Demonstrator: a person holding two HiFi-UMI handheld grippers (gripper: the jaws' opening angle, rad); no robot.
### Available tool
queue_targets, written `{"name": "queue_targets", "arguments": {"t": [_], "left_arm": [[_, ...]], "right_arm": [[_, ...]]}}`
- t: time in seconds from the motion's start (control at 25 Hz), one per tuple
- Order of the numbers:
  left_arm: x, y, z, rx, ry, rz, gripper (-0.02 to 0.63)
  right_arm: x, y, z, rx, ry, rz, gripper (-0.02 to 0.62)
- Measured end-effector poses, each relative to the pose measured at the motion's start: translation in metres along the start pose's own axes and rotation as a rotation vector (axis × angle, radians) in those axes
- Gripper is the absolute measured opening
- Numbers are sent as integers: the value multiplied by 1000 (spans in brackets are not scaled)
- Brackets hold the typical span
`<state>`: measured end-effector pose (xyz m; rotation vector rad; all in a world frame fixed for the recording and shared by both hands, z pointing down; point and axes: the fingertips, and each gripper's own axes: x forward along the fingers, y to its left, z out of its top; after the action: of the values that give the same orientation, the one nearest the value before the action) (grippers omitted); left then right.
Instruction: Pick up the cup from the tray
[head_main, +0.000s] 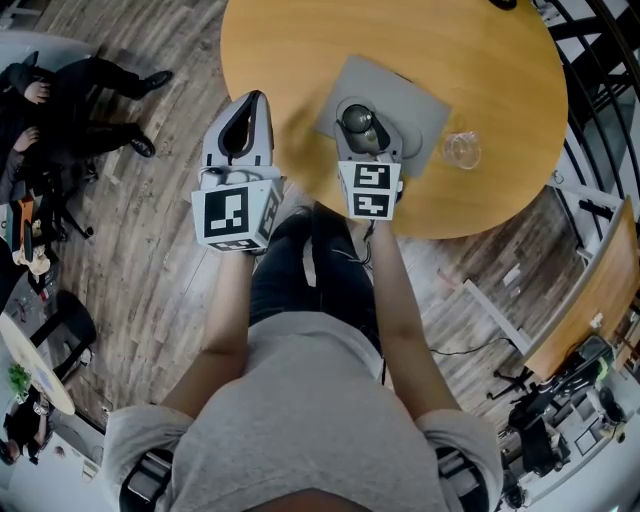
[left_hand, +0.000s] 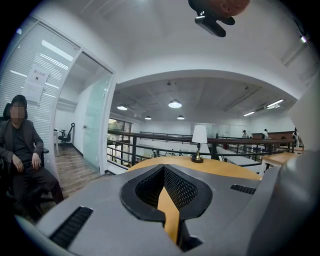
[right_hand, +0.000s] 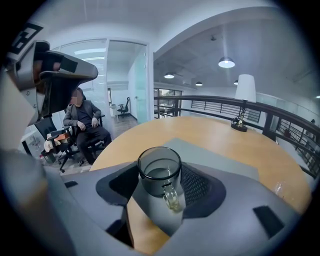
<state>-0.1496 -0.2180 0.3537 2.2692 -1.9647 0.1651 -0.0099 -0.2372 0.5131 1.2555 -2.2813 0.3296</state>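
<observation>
A dark glass cup (head_main: 360, 122) with a small handle stands on a grey tray (head_main: 412, 100) on the round wooden table (head_main: 300, 50). My right gripper (head_main: 364, 112) reaches over the table's near edge, its jaws on either side of the cup. In the right gripper view the cup (right_hand: 160, 172) fills the hollow between the black pads, which lie against its sides, handle towards the camera, tray (right_hand: 220, 157) beneath. My left gripper (head_main: 252, 100) hangs off the table's left edge above the floor, tips together, nothing in it. Its joined tips (left_hand: 163, 167) frame only the table.
A clear drinking glass (head_main: 462, 150) stands on the table right of the tray. A small table lamp (right_hand: 244, 100) sits at the far rim. People sit on chairs (head_main: 60, 90) to the left over the wood floor. A railing (right_hand: 280, 115) runs behind the table.
</observation>
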Motion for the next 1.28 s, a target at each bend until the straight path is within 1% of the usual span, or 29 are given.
{"name": "queue_targets", "arguments": {"t": [0.24, 0.56, 0.88, 1.28], "left_arm": [[2, 1, 2, 5, -3, -1, 6], [6, -6, 3, -3, -11, -27, 6], [13, -25, 10, -4, -25, -76, 6], [23, -59, 19, 11, -38, -181, 6]], "right_arm": [[-1, 0, -1, 9, 2, -1, 262], [-13, -10, 1, 30, -26, -39, 261], [-47, -44, 2, 87, -79, -138, 261], [-102, -101, -21, 189, -88, -320, 261]]}}
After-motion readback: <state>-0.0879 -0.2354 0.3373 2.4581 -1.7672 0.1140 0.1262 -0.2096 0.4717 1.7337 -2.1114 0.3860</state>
